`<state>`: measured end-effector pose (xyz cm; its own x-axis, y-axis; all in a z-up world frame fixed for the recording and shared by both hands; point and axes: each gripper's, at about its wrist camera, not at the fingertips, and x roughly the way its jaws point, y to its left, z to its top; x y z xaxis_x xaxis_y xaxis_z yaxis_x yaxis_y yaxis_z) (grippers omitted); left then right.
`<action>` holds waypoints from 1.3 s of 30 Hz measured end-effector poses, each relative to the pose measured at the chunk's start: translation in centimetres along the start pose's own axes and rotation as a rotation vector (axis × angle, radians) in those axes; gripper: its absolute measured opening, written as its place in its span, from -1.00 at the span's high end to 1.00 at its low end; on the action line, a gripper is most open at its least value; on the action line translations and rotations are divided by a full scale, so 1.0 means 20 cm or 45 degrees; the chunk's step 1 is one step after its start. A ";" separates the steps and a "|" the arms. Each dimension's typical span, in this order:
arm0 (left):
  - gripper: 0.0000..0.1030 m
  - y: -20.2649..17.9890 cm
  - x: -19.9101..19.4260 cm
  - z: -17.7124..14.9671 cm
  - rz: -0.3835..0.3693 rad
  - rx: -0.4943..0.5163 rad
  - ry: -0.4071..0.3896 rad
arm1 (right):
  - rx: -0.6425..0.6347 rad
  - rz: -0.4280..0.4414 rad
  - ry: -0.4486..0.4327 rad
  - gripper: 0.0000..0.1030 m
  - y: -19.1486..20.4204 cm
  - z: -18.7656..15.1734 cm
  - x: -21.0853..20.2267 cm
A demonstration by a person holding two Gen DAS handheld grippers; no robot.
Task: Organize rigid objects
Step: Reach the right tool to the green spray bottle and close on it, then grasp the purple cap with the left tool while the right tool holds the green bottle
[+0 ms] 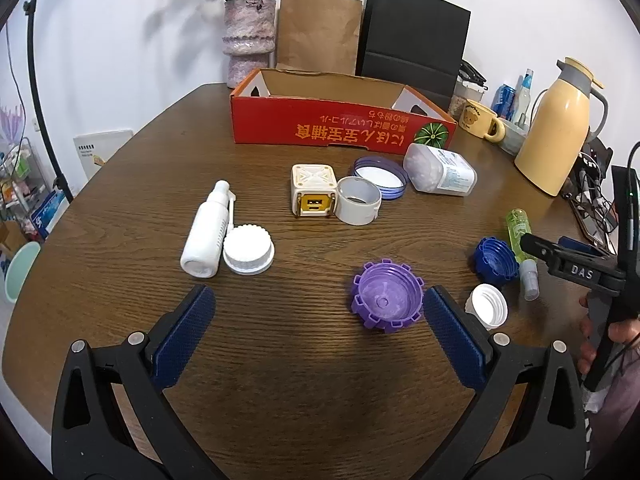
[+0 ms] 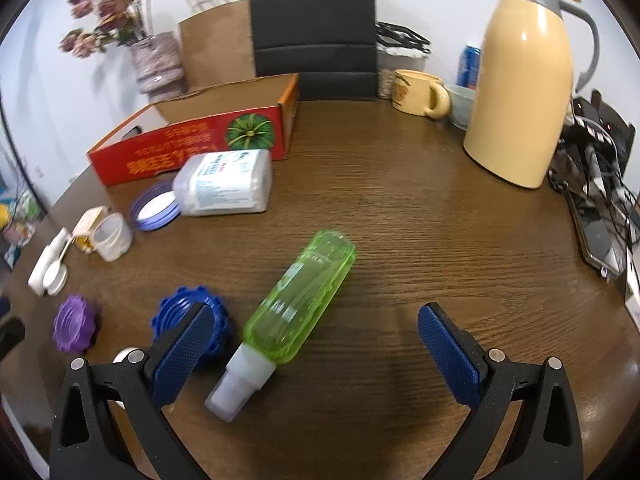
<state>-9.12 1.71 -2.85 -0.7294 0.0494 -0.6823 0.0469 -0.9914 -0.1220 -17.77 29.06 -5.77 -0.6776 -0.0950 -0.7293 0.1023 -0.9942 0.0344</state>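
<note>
My left gripper [image 1: 319,304] is open above the wooden table [image 1: 280,360], and a purple toothed cap [image 1: 387,297] lies just inside its right finger [image 1: 452,336]. Farther back lie a white spray bottle [image 1: 206,232], a white ridged cap [image 1: 248,249], a cream charger cube [image 1: 313,196], a white ring cup [image 1: 357,200], a purple-rimmed lid [image 1: 381,176] and a white jar on its side [image 1: 440,174]. My right gripper [image 2: 316,322] is open around a green spray bottle [image 2: 302,300] lying flat. A blue toothed cap [image 2: 190,320] sits behind its left finger [image 2: 180,354].
An open red cardboard box [image 1: 340,128] stands at the back of the table. Behind it are a vase [image 1: 249,40] and two paper bags [image 1: 320,32]. A yellow thermos [image 2: 520,80], a mug [image 2: 418,92] and cables [image 2: 596,184] crowd the right side. A small white cap [image 1: 488,306] lies near the blue one.
</note>
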 end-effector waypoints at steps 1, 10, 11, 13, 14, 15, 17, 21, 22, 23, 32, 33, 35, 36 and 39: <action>-1.00 -0.01 0.00 0.00 0.000 0.001 0.002 | -0.001 -0.008 0.002 -0.96 0.00 0.00 0.01; -1.00 -0.02 0.03 0.01 0.003 -0.001 0.016 | -0.044 0.020 0.085 -0.42 -0.02 -0.01 0.08; -1.00 -0.02 0.03 0.00 0.002 -0.001 0.017 | -0.049 0.025 0.093 -0.33 -0.03 -0.02 0.09; -1.00 -0.02 0.04 0.00 0.003 -0.004 0.023 | -0.054 0.028 0.094 -0.25 -0.03 -0.03 0.09; -1.00 -0.02 0.04 0.00 0.004 -0.006 0.026 | -0.061 0.029 0.092 -0.18 -0.03 -0.03 0.08; -1.00 -0.02 0.05 0.00 0.004 -0.009 0.034 | -0.071 0.035 0.095 -0.16 -0.03 -0.03 0.08; -1.00 -0.02 0.06 -0.01 0.003 -0.012 0.048 | -0.089 0.033 0.098 -0.14 -0.02 -0.03 0.08; -1.00 -0.05 0.08 -0.01 -0.001 0.001 0.071 | -0.115 0.090 0.087 0.21 -0.01 -0.03 0.07; -1.00 -0.05 0.09 -0.01 -0.003 0.007 0.077 | -0.114 0.098 0.086 0.22 -0.01 -0.04 0.07; -1.00 -0.06 0.10 -0.01 -0.007 0.015 0.086 | -0.108 0.107 0.085 0.23 -0.02 -0.04 0.07; -1.00 -0.16 0.19 0.00 -0.019 0.064 0.157 | -0.105 0.130 -0.013 0.25 -0.02 -0.04 -0.01; -1.00 -0.17 0.20 0.00 -0.015 0.071 0.158 | -0.109 0.131 -0.025 0.25 -0.01 -0.04 -0.02; -1.00 -0.18 0.21 0.00 -0.008 0.083 0.162 | -0.126 0.130 -0.046 0.26 0.00 -0.04 -0.04; -1.00 -0.19 0.22 0.00 -0.005 0.086 0.166 | -0.136 0.131 -0.053 0.26 0.01 -0.03 -0.04; -0.98 -0.20 0.24 0.01 0.006 0.089 0.172 | -0.162 0.135 -0.070 0.26 0.03 -0.04 -0.05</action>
<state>-12.88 5.95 -5.43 -0.6307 0.0558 -0.7740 -0.0009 -0.9975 -0.0712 -16.47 28.61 -5.46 -0.6965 -0.2048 -0.6877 0.2642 -0.9643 0.0195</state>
